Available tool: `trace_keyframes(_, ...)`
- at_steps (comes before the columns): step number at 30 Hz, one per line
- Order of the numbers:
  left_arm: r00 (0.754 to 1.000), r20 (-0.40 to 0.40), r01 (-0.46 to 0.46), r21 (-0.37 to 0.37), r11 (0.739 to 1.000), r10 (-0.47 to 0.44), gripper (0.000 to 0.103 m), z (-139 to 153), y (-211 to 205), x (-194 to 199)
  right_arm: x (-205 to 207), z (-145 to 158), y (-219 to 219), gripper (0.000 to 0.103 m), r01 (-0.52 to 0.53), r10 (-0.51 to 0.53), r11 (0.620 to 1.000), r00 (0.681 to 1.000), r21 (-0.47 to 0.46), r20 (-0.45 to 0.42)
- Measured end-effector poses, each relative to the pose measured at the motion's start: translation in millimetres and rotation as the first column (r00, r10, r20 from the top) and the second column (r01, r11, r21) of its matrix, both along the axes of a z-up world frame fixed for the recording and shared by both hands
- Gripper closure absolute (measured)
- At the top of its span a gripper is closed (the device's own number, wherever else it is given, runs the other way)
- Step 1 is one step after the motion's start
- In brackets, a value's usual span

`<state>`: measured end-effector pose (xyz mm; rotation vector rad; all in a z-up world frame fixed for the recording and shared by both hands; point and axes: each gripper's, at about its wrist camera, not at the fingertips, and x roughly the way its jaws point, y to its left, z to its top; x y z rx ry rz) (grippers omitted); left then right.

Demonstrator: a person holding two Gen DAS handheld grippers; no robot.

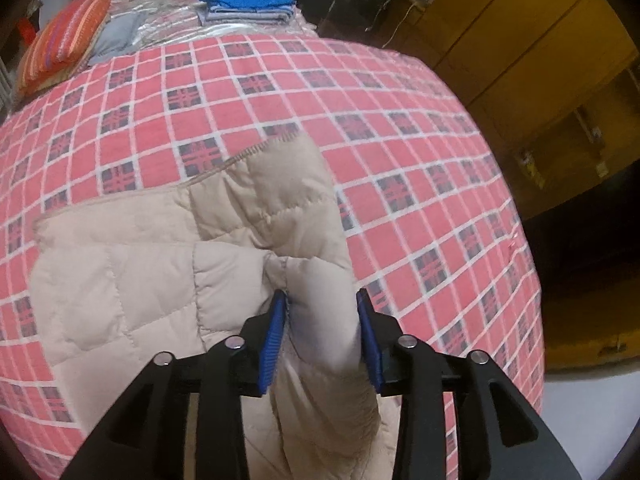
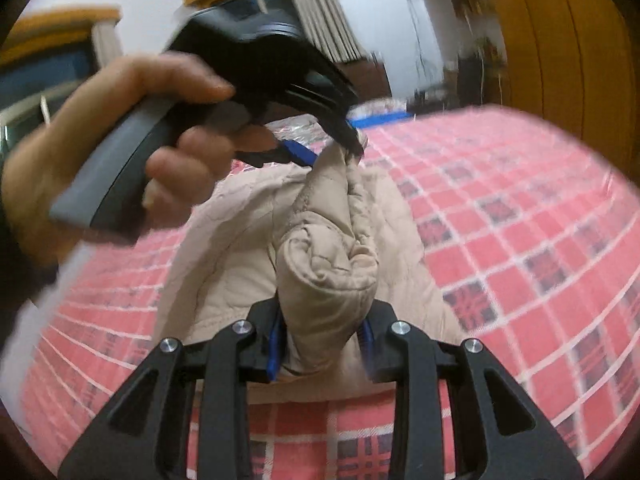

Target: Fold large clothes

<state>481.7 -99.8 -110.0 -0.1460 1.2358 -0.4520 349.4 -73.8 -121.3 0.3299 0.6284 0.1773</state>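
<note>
Left wrist view: my left gripper (image 1: 322,312) and right gripper (image 2: 322,334) both clamp beige jacket (image 1: 140,264), lifting it off bed (image 1: 420,184). Next: fold over, lay flat.

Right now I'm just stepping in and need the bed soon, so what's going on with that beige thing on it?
A person is folding a beige quilted jacket on a bed with a red checked blanket. Each hand holds a gripper: the left gripper and the right gripper are both clamped on bunched parts of the jacket, lifting them off the blanket. The rest still lies spread out. A stack of folded clothes sits at the far end.
</note>
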Motion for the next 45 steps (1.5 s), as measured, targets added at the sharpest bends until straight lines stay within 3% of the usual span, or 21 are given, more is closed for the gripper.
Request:
trace_keyframes(3,0.999,0.050,-0.012,-0.056,0.998,0.015,0.060,4.7,5.1,-6.3,4.8,-14.6,-28.1,0.070,-0.038,0.049,0.977,0.998,0.212,-0.046)
trace_keyframes(7,0.989,0.143,-0.028,-0.132,0.991,0.047,0.052,26.2,26.6,-16.1,14.1,-33.6,-57.4,0.064,-0.090,0.147,0.903,0.984,0.419,-0.105)
trace_keyframes(11,0.972,0.232,-0.007,-0.141,0.990,0.040,0.049,50.6,57.0,-32.7,26.4,-35.8,-73.4,0.057,-0.162,0.267,0.821,0.956,0.547,-0.118)
trace_keyframes(15,0.969,0.246,0.028,-0.194,0.981,0.021,0.043,55.9,102.3,-62.9,50.4,-34.9,-91.9,0.032,-0.181,0.368,0.706,0.920,0.685,-0.136)
trace_keyframes(16,0.968,0.249,0.032,-0.197,0.980,0.019,0.043,54.3,109.3,-70.0,61.6,-34.4,-96.8,0.032,-0.182,0.396,0.677,0.907,0.713,-0.144)
trace_keyframes(19,0.971,0.240,0.064,-0.237,0.969,-0.005,0.039,43.3,135.4,-97.3,91.0,-32.3,-106.9,0.030,-0.181,0.434,0.658,0.884,0.731,-0.172)
trace_keyframes(22,0.978,0.210,0.085,-0.328,0.941,-0.015,0.038,27.7,157.9,-123.8,121.6,-32.4,-107.4,0.030,-0.193,0.492,0.631,0.848,0.751,-0.196)
trace_keyframes(26,0.985,0.172,0.109,-0.448,0.887,-0.034,0.037,2.2,169.7,-148.1,155.0,-29.7,-99.0,0.030,-0.195,0.512,0.663,0.823,0.723,-0.247)
trace_keyframes(28,0.989,0.144,0.105,-0.470,0.876,-0.041,0.036,-11.6,168.0,-152.6,169.2,-27.0,-89.2,0.031,-0.201,0.502,0.710,0.817,0.675,-0.285)
trace_keyframes(31,0.993,0.108,0.094,-0.477,0.874,-0.048,0.036,-26.9,162.9,-154.7,183.9,-17.1,-72.1,0.049,-0.228,0.465,0.802,0.819,0.553,-0.336)
trace_keyframes(33,0.993,0.106,0.095,-0.482,0.871,-0.050,0.036,-30.8,159.3,-155.9,185.2,-9.5,-63.9,0.071,-0.253,0.454,0.832,0.822,0.494,-0.344)
trace_keyframes(34,0.993,0.105,0.096,-0.488,0.867,-0.051,0.036,-31.7,160.1,-158.0,183.9,0.0,-61.8,0.075,-0.269,0.448,0.846,0.826,0.460,-0.341)
trace_keyframes(36,0.993,0.103,0.101,-0.501,0.860,-0.056,0.035,-31.5,160.9,-161.5,172.5,12.3,-60.9,0.084,-0.284,0.436,0.862,0.838,0.421,-0.329)
trace_keyframes(41,0.990,0.119,0.130,-0.509,0.851,-0.080,0.034,-29.3,161.3,-169.2,154.6,46.1,-81.4,0.087,-0.285,0.402,0.870,0.882,0.402,-0.246)
trace_keyframes(45,0.993,0.095,0.113,-0.505,0.856,-0.075,0.033,-40.5,159.8,-163.7,159.5,8.8,-90.6,0.087,-0.232,0.378,0.880,0.871,0.415,-0.315)
